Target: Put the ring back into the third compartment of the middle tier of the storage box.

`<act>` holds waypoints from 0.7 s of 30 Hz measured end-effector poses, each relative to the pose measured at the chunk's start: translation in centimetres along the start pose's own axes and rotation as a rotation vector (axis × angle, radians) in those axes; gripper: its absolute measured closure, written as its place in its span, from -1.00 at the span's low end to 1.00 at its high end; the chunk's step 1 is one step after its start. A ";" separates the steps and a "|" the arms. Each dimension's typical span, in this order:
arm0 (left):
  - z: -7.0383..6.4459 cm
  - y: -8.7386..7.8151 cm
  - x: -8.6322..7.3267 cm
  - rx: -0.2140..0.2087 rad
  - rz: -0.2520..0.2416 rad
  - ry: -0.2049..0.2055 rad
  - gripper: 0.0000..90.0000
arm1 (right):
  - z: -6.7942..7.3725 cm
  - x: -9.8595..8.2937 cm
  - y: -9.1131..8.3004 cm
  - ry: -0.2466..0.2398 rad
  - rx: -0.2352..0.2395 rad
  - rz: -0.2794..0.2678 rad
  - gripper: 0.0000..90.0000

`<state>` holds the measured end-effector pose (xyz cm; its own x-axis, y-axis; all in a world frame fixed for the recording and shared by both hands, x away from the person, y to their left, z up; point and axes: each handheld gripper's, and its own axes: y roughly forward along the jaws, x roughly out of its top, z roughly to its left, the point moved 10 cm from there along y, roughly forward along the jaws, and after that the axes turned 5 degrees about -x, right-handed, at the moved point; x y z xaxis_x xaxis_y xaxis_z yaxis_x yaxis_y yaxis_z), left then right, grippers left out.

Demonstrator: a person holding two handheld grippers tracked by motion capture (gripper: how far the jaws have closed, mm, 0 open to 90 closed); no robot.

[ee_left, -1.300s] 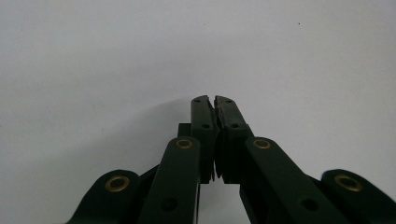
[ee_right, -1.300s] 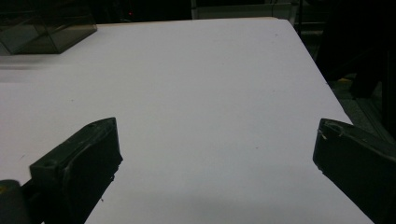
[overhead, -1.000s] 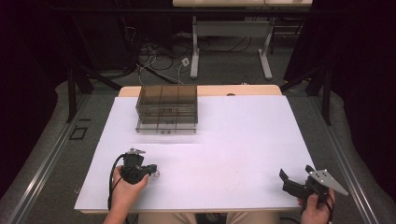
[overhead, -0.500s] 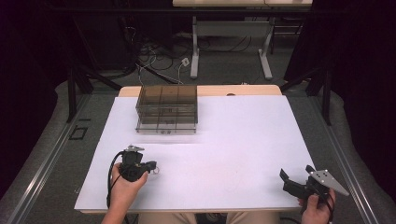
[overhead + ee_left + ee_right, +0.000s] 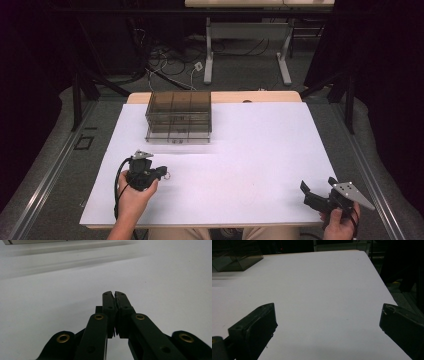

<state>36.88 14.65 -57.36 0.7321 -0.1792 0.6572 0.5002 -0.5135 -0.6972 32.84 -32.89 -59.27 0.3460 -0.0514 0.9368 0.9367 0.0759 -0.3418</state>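
1. The left tongs [image 5: 161, 173] rest low on the white table [image 5: 260, 150], near its front left part. In the left gripper view their jaws stand pressed together. A small ring-like bit shows at their tip in the high view, too small to tell whether it is gripped or what it is.

2. The right tongs [image 5: 311, 194] sit at the front right corner of the table, jaws spread wide with nothing between them, as the right gripper view shows.

3. The nearest thing to work on is the smoky clear drawer box [image 5: 179, 115], standing toward the back of the table, left of centre, well apart from both tongs. Its drawers look closed, though the fronts are hard to read.

4. Judging by this layout, the work is at its start: both hands are at rest positions and nothing has been reached for yet.

5. The next move likely calls for carrying the left tongs forward to the box front, opening them if they are free, and lining up with a drawer edge. The right tongs, already open, could steady the box.
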 end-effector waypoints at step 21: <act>-0.2 -1.4 2.9 0.003 -0.117 0.017 0.96 | -0.2 0.0 -0.1 0.000 -0.003 0.000 -0.99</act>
<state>38.27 14.70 -54.45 0.6605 -0.1324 0.7390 0.5834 -0.5291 -0.6162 32.78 -33.07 -59.24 0.3461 -0.0519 0.9368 0.9368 0.0731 -0.3421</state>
